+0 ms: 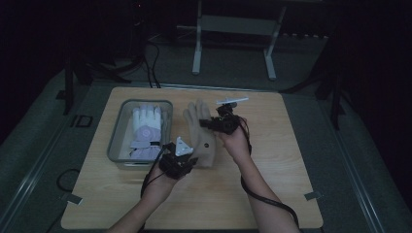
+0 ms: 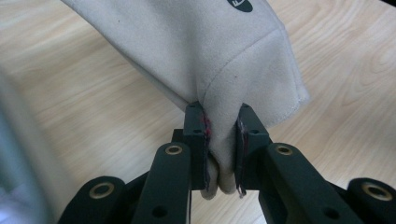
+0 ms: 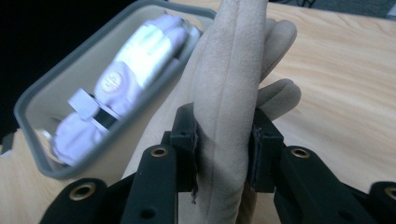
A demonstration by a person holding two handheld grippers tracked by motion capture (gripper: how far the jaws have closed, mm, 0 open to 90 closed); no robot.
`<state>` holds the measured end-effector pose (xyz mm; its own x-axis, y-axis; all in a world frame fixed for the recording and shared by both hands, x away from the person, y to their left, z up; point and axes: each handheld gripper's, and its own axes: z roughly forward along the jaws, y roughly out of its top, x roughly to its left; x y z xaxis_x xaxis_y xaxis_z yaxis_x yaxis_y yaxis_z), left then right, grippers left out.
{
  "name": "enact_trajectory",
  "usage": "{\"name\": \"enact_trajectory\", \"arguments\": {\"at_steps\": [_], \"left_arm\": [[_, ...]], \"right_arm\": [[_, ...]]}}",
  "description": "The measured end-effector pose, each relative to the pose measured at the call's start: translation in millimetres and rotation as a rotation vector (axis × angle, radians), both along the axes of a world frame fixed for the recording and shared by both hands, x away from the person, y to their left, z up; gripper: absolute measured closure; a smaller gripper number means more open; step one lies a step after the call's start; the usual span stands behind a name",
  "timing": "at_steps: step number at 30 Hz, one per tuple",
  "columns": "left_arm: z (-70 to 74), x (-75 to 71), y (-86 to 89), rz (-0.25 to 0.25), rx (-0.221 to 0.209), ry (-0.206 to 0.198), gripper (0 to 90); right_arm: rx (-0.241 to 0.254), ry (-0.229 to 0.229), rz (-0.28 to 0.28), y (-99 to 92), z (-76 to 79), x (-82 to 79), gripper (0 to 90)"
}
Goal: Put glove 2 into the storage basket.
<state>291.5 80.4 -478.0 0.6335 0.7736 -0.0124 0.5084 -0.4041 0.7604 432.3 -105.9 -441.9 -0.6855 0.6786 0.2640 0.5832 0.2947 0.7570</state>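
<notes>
Spreading across most of the high view, the wooden table point(image 1: 272, 194) carries everything else, with a dark floor and a white stand frame point(image 1: 233, 34) beyond its far edge. On the table's left half sits a grey bin point(image 1: 115, 141), a rounded rectangle with a pale inside. A white glove point(image 1: 145, 131) lies in it, fingers pointing away from the person, with a round mark on its back; the right gripper view shows the same white glove point(image 3: 135, 60) resting against the bin's wall point(image 3: 60, 84).

Just right of the bin, a beige glove point(image 1: 201, 141) is held up off the table between the two grippers, fingers toward the far edge and cuff toward the person. In the left gripper view its cuff end point(image 2: 219, 60) hangs over the bare wood, a dark oval label near the top edge.

The left gripper point(image 1: 187, 162) is at the cuff end, just beside the bin's near corner; its jaws are clamped on a pinched fold of the beige glove's cuff point(image 2: 223, 144). The right gripper point(image 1: 206, 124) is at the finger end, and its jaws are clamped across the glove's bunched fingers point(image 3: 224, 140), which stand upright between the pads.

A small white strip point(image 1: 232, 101) lies on the table past the right gripper.
</notes>
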Motion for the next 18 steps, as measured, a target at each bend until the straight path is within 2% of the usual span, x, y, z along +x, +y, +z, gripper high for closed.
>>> {"name": "enact_trajectory", "arguments": {"at_steps": [9,11,18], "left_arm": [[19.5,-1.5,47.1,0.079,0.03,-0.013,78.8],[20.5,-1.3,57.8,0.099,0.046,-0.015,78.8],[19.0,-2.2,94.8,0.17,0.052,-0.001,78.8]], "right_arm": [[-0.018,-0.048,0.062,52.3,23.2,5.5,68.9],[-0.019,-0.057,0.072,64.0,25.3,6.3,68.9],[-0.018,-0.06,0.117,102.2,25.2,11.0,68.8]]}}
